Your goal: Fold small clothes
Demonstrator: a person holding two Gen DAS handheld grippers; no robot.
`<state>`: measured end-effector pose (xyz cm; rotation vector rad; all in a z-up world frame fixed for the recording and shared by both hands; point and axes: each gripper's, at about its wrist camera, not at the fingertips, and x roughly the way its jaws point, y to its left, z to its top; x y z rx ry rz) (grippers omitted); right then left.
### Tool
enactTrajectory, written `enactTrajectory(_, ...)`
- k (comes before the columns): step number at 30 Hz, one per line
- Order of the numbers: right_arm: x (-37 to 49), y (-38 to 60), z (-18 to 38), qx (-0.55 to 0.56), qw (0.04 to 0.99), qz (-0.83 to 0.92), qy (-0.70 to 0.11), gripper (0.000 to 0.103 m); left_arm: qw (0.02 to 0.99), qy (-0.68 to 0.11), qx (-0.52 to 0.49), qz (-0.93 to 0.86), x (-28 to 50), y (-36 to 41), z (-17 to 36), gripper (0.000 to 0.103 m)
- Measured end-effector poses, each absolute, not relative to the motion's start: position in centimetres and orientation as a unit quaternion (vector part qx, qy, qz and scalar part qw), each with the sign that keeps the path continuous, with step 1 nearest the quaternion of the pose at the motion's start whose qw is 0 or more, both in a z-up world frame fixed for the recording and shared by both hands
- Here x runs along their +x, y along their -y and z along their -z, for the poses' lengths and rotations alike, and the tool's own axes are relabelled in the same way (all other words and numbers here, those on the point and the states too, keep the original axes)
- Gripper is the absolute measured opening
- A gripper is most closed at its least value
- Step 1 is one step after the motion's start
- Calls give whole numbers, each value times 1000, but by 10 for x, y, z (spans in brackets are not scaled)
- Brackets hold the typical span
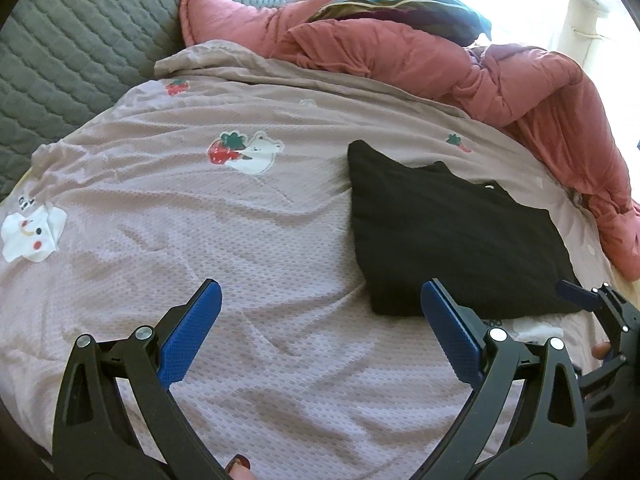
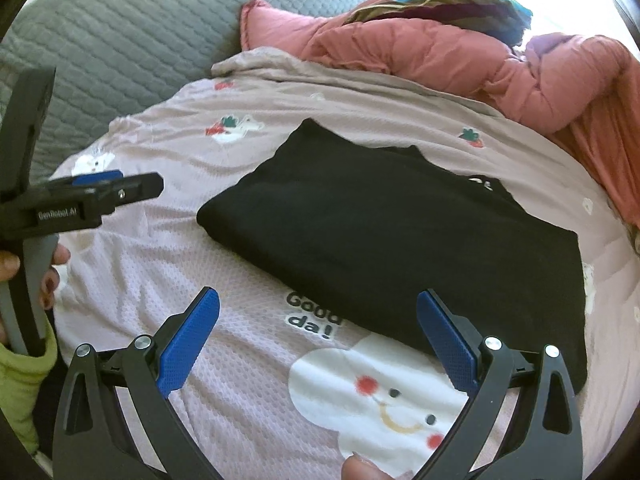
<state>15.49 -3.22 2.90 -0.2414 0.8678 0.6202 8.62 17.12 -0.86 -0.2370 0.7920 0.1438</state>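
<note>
I see both tongs spread wide and empty. My left gripper (image 1: 322, 320) hovers over the bedspread (image 1: 248, 216); the folded black garment (image 1: 448, 236) lies ahead to its right, just beyond my right gripper (image 2: 318, 330).

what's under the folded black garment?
The folded black garment lies on the mauve cartoon-print textured bedspread; its near edge covers part of the printed "Good day!" lettering. Anything else beneath it is hidden. Both grippers are open, holding nothing.
</note>
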Motion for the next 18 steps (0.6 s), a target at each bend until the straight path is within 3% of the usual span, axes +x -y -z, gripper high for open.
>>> enactTrajectory(18,178,-10,15,-209,846,-269,-411,98,897,-407,-130,-109,110,-195,29,93)
